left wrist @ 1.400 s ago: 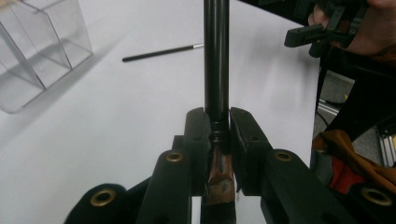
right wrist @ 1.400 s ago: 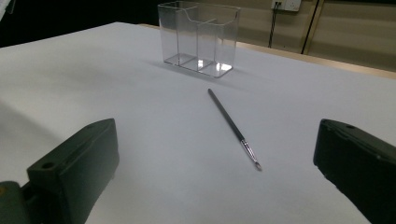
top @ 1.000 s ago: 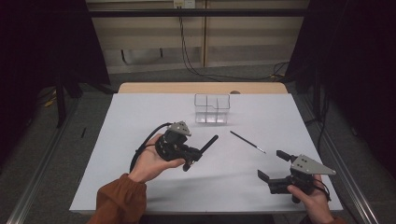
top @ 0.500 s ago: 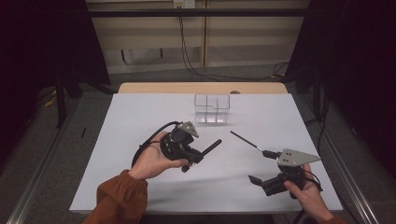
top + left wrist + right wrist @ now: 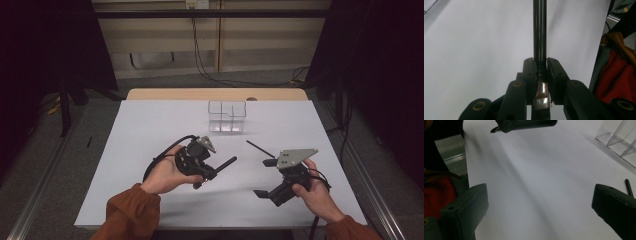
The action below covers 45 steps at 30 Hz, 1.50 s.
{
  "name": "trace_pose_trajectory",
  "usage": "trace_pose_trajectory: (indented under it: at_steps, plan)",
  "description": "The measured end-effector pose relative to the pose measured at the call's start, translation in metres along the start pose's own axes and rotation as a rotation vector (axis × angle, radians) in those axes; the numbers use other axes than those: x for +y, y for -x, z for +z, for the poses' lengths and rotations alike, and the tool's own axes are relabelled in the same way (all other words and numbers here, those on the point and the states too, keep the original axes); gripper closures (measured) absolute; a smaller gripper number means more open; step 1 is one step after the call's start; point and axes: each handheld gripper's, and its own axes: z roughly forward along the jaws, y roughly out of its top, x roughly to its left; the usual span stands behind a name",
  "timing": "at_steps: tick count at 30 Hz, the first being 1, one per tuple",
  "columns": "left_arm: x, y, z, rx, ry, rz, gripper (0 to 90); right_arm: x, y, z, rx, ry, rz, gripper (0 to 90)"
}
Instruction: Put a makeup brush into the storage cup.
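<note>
We have the left tool [image 5: 216, 171] clamped on a black brush [image 5: 540, 37]: in the left gripper view its jaws press on the shaft just ahead of the shiny metal ferrule, and the long handle runs out forward over the white counter [image 5: 150, 130]. In the high view the handle points toward the right hand, held above the sheet in mid-counter. Our right tool [image 5: 263, 179] hangs wide open, jaws well apart and nothing between them. A second thin black stick [image 5: 260, 148] lies on the counter just beside it, and the clear compartmented holder [image 5: 227, 116] stands farther back. We judge the grip the weak point: the shaft is round and smooth and held near one end, so it could pivot or slip out when tilted toward the holder. If we bring the open right tool in carelessly, it may knock the loose stick and roll it away, or nudge the light holder.
</note>
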Motion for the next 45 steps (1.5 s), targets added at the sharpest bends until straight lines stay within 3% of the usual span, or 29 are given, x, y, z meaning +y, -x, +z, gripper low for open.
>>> trace_pose_trajectory:
  at_steps: [2,3,4,6,13,16,20,25,37,42,45]
  plan:
    - [0.000,-0.001,0.001,-0.001,-0.020,0.011,77.8,0.005,0.001,0.005,0.018,-0.026,-0.021,0.3]
    - [0.000,0.000,0.002,0.006,-0.022,0.000,77.8,0.011,0.002,0.011,0.057,-0.066,-0.035,0.4]
    - [0.000,-0.001,0.003,0.004,-0.026,0.005,77.8,0.011,0.002,0.011,0.057,-0.066,-0.035,0.4]
    - [-0.001,-0.001,0.005,0.014,-0.025,-0.008,77.8,0.018,0.002,0.020,0.116,-0.114,-0.047,1.2]
    - [-0.003,0.000,0.007,0.003,-0.058,0.016,77.8,0.031,0.001,0.038,0.126,-0.205,-0.106,1.8]
    - [-0.002,0.002,0.009,0.004,-0.049,0.008,77.8,0.035,0.002,0.043,0.150,-0.252,-0.122,2.0]
    - [-0.001,0.004,0.013,0.004,-0.086,0.034,77.8,0.040,0.004,0.045,0.192,-0.270,-0.146,2.4]
    - [-0.002,0.008,0.017,0.007,-0.125,0.062,77.8,0.047,0.006,0.048,0.205,-0.289,-0.173,3.2]
    - [-0.003,0.013,0.021,-0.009,-0.167,0.085,77.8,0.052,0.006,0.066,0.243,-0.372,-0.245,22.5]
    - [-0.004,0.015,0.025,-0.020,-0.178,0.101,77.7,0.053,0.007,0.070,0.247,-0.382,-0.262,24.3]
    - [-0.004,0.015,0.027,-0.039,-0.196,0.098,77.7,0.053,0.006,0.073,0.259,-0.407,-0.262,31.8]
